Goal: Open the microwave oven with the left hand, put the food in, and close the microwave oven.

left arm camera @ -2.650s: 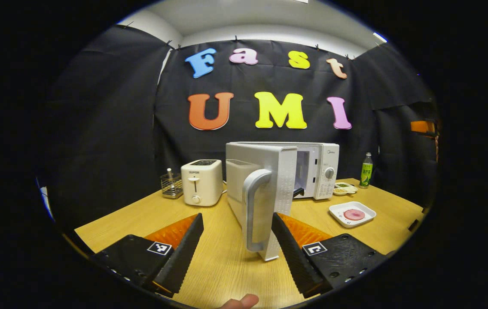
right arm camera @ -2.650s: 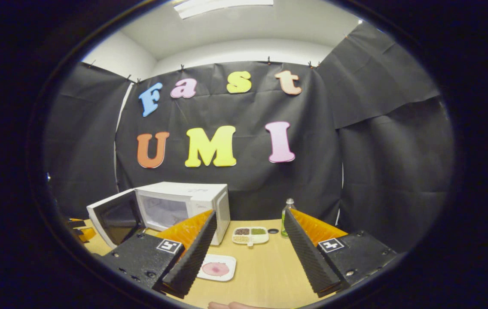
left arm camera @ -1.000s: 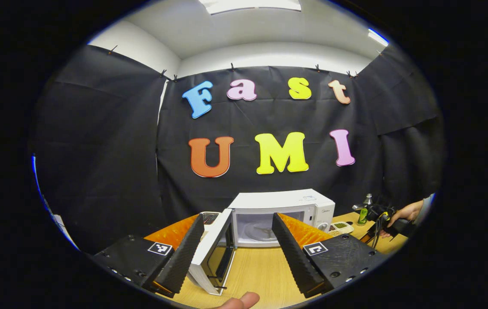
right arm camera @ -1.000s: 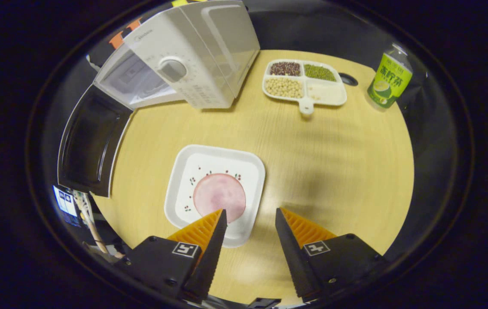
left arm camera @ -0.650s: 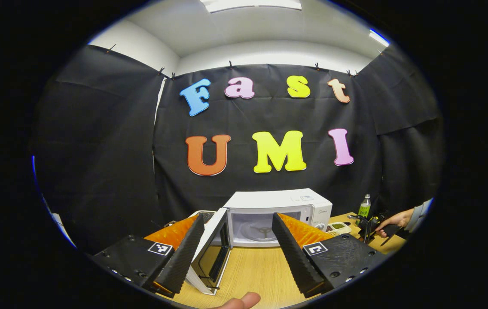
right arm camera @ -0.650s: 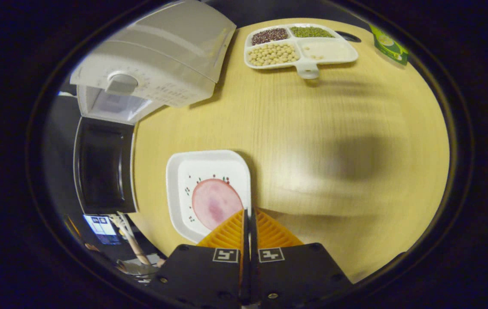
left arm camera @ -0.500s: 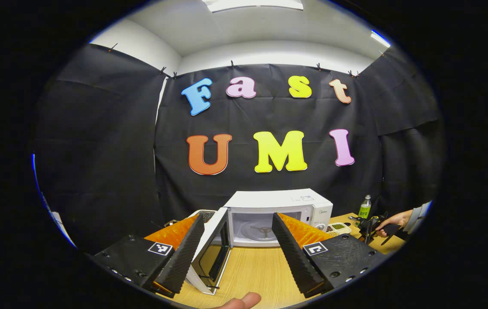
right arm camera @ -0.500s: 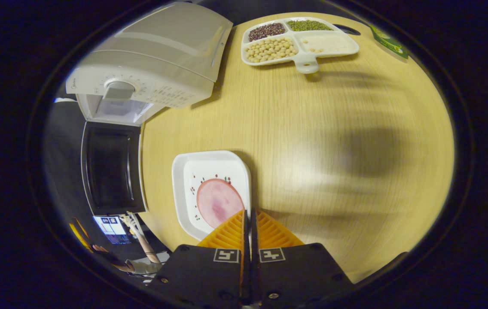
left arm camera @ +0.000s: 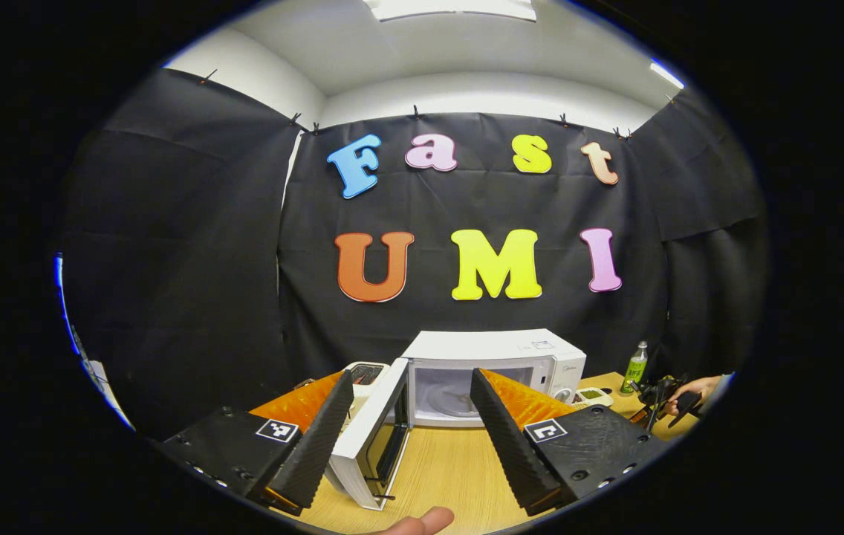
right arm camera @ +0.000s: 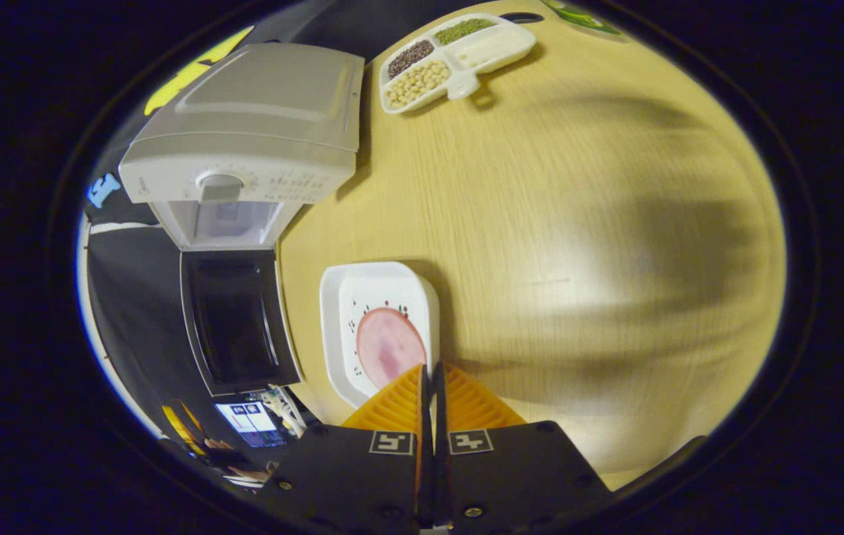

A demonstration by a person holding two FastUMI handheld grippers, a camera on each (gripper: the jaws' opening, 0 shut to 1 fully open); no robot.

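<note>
Wooden desk [right arm camera: 578,223] carries the open microwave [left arm camera: 492,364]; beside it, right claw [right arm camera: 431,379] pinches the plate [right arm camera: 340,297] rim; left claw [left arm camera: 411,416] gapes empty.

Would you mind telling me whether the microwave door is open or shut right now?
Open. The microwave door is swung out to the side, and the cavity with its turntable is exposed.

Bright overhead light, strong fisheye bending in both views.

In the left gripper view a ceiling panel [left arm camera: 452,7] glares white and the black cloth stays dim; lines curve toward the edges. In the right gripper view the table [right arm camera: 578,223] shines pale at the middle, a broad soft shadow [right arm camera: 682,230] lies across it, and the wood grain smears with motion blur; the plate [right arm camera: 340,297] casts a dark edge.
</note>
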